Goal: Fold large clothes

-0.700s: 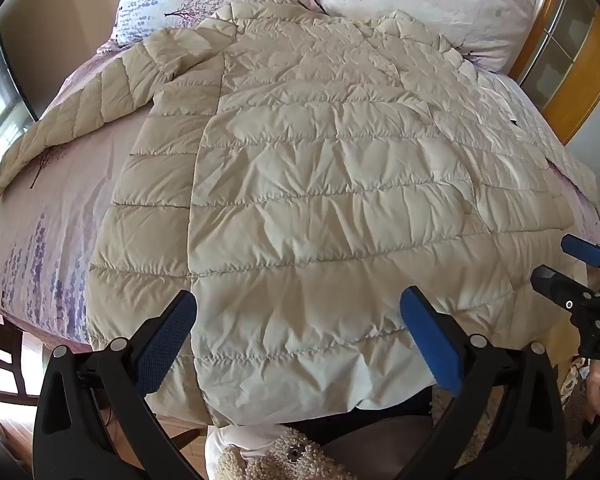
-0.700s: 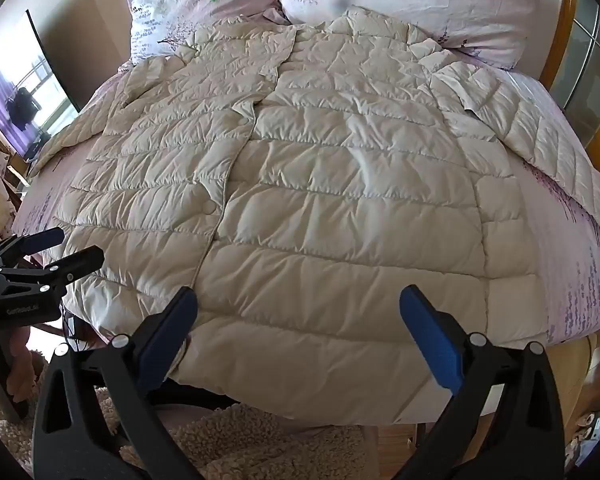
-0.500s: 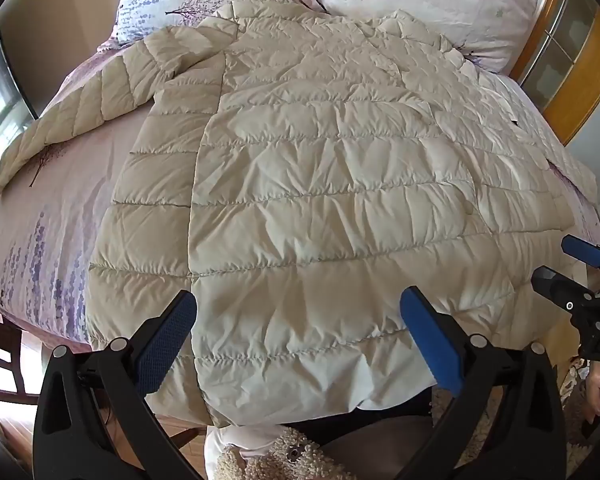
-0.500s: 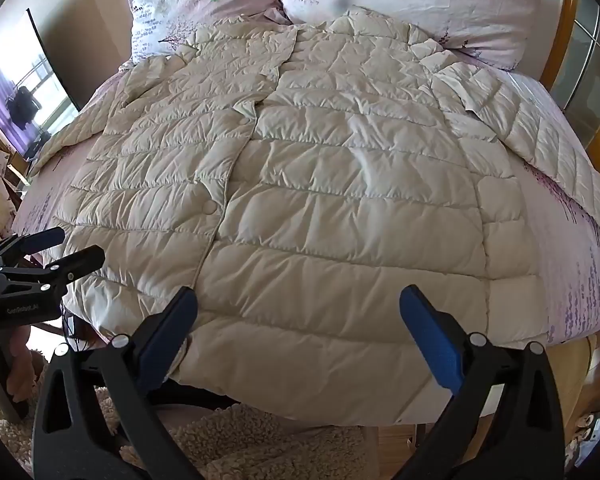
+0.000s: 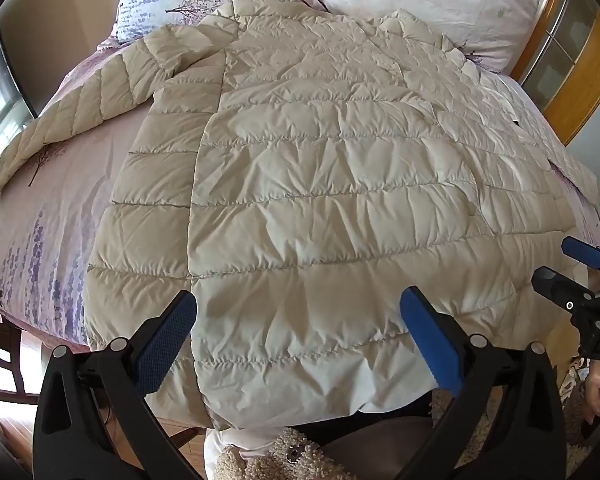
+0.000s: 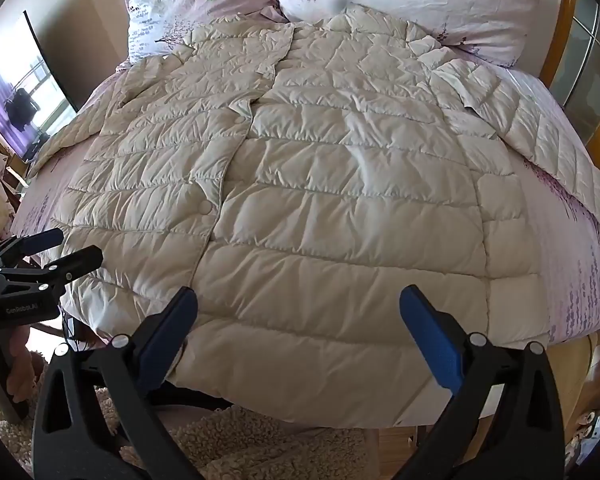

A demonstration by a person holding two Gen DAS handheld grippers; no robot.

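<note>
A large cream quilted down coat (image 5: 320, 184) lies spread flat, front up, on a pink floral bed (image 5: 60, 208), collar toward the pillows and hem hanging over the near edge. It also shows in the right wrist view (image 6: 320, 208), its sleeves spread out to both sides. My left gripper (image 5: 300, 340) is open and empty, just above the hem on the coat's left part. My right gripper (image 6: 300, 340) is open and empty, above the hem on the right part. Each gripper shows in the other's view: the right (image 5: 568, 264) and the left (image 6: 64, 248).
Two floral pillows (image 6: 400, 4) lie at the head of the bed. A wooden-framed glass door (image 6: 588, 80) stands at the right. A dark screen (image 6: 16, 120) is at the left. A fluffy beige garment (image 6: 236, 440) shows below the grippers.
Both grippers have crept slightly forward toward the coat's hem; the coat has not moved and both stay open.
</note>
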